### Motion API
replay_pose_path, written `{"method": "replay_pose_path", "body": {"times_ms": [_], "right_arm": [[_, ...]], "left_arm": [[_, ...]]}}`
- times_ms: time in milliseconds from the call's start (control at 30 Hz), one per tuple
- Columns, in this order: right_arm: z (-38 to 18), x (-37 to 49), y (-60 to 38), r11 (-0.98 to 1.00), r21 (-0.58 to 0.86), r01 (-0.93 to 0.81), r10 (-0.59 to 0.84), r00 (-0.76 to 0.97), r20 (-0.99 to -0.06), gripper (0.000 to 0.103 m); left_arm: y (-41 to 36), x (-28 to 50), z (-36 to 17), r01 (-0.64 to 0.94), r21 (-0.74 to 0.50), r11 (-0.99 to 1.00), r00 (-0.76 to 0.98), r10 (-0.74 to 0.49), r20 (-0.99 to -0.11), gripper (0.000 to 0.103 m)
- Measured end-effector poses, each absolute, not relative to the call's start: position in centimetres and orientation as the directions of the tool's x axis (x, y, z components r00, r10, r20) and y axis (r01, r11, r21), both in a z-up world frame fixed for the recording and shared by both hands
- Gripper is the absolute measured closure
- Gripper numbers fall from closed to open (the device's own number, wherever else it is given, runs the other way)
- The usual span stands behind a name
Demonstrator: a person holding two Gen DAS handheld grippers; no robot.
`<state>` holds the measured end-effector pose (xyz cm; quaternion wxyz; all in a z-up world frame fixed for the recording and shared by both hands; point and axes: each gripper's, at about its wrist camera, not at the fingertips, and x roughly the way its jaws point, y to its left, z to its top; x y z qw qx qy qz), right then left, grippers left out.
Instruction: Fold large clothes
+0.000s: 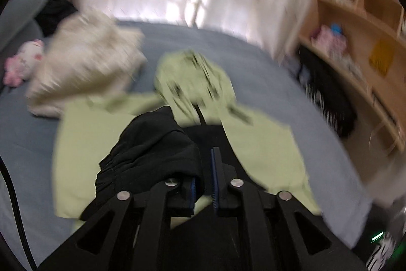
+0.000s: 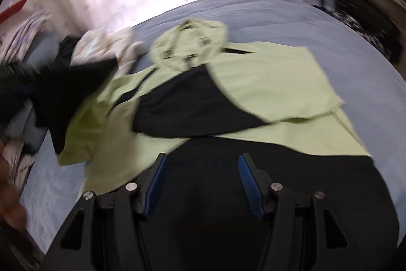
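1. Two views; left wrist first: the left gripper [image 1: 203,169], fingers nearly together, pinches the black sleeve [image 1: 152,144] at frame centre over the green jacket [image 1: 266,146]. Carry it flat across.
2. Right wrist view: the right gripper [image 2: 201,169], spread wide and holding nothing, hovers low-centre above the jacket's black hem [image 2: 291,184] on the bed [image 2: 355,47]; it should pin the hem.

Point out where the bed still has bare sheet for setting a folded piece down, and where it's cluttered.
Bare blue sheet lies right of the green-and-black hoodie, toward the shelves, and beyond its hood toward the curtains. The left side is crowded: cream pillow, plush toy, dark clothes. The left gripper holds a black sleeve.
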<state>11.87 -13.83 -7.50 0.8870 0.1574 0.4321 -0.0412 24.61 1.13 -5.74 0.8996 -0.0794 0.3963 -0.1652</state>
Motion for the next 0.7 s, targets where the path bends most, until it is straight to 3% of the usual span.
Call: {"method": "replay_pose_path", "body": {"times_ms": [33, 133, 500, 700], "right_arm": [[-7.7, 11.6, -15.3, 0.939, 0.252, 0.233, 0.056, 0.62, -0.783, 0.046], [-8.0, 11.0, -17.8, 0.927, 0.274, 0.256, 0.059, 0.622, -0.781, 0.046], [-8.5, 10.9, -17.6, 0.935, 0.314, 0.165, 0.147, 0.625, -0.766, 0.046], [-7.7, 11.2, -15.1, 0.957, 0.276, 0.093, 0.156, 0.636, -0.756, 0.046]], "left_arm": [[-0.1, 24.5, -7.1, 0.251, -0.263, 0.932, 0.597, -0.362, -0.716, 0.078], [-2.8, 24.4, -10.5, 0.277, -0.293, 0.915, 0.491, -0.397, -0.776, 0.061], [1.2, 20.3, -7.9, 0.222, -0.334, 0.916, 0.508, -0.4, -0.763, 0.05], [5.8, 17.3, -6.7, 0.122, -0.294, 0.948, 0.567, -0.309, -0.763, 0.044]]}}
